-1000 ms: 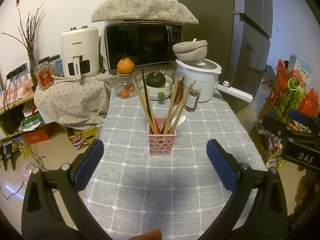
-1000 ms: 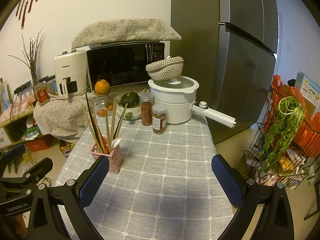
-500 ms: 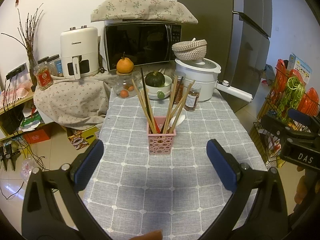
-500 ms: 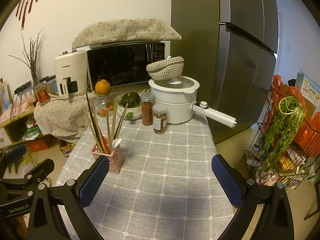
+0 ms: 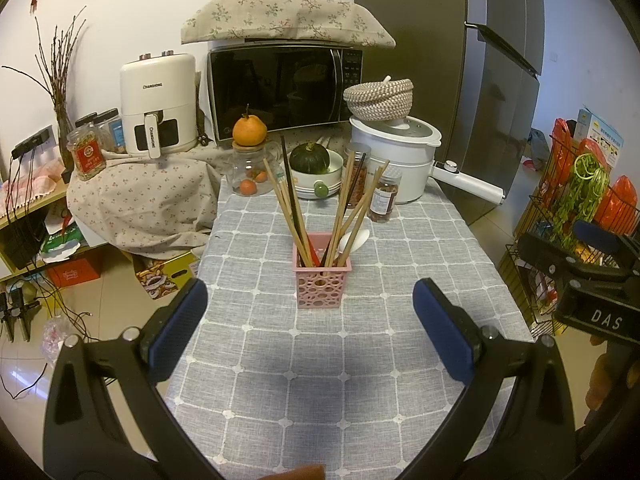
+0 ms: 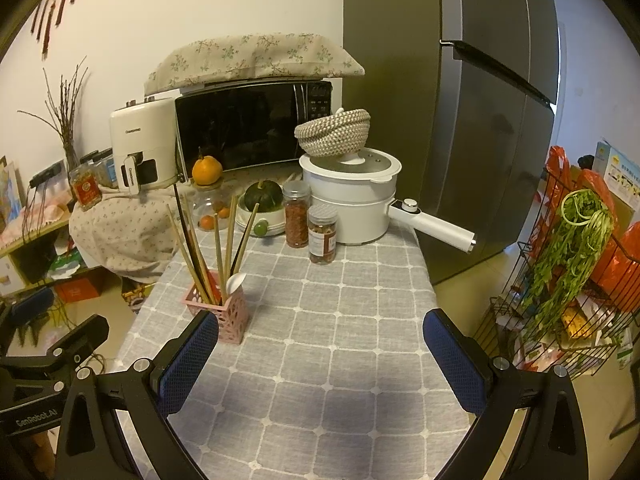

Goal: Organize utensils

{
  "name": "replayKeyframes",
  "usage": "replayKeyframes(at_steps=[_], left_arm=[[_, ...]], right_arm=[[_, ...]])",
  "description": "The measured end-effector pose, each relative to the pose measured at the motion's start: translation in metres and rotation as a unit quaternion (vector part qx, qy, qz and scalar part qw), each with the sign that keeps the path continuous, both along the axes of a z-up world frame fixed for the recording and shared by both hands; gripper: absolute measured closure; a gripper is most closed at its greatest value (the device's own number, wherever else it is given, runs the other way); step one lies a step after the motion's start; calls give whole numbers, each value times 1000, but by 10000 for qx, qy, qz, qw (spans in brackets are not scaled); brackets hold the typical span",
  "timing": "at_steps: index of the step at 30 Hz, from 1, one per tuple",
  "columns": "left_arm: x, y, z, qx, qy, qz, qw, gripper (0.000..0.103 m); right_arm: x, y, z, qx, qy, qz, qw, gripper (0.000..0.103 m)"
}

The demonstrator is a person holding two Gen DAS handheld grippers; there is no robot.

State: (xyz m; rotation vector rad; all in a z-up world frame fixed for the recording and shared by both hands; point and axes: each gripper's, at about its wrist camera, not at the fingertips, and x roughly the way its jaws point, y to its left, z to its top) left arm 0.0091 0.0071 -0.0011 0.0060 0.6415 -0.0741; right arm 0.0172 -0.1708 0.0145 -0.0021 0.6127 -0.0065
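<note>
Pink holder [image 5: 323,285] of chopsticks [image 5: 289,204] is standing upright on the bench [image 5: 400,264], both grippers' fingers [image 5: 442,334] [image 6: 456,358] gaping wide, gripping nothing.

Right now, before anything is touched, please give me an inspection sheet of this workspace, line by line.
Surface: table with grey checked cloth, front half bare.
Job's things: pink holder upright mid-table, holding chopsticks and a white spoon.
Clutter: at the far edge, two spice jars, white pot with a woven basket on its lid, bowl with green squash, glass jar topped by an orange.
Grippers: left hand-held gripper open, empty, facing the holder; right hand-held gripper open, empty, holder by its left finger.
Cables: loose wires left of the table, by the shelf and floor.
Surroundings: microwave, air fryer, fridge, wire rack of greens.
</note>
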Motion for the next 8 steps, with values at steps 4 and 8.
replayKeyframes(at_steps=[4, 8], left_arm=[[-1, -3, -2, 11, 4, -5, 10000, 1], [0, -2, -2, 2, -6, -24, 10000, 1]], right_arm=[[1, 0, -2, 15, 11, 2, 10000, 0], [1, 1, -2, 12, 13, -1, 10000, 0]])
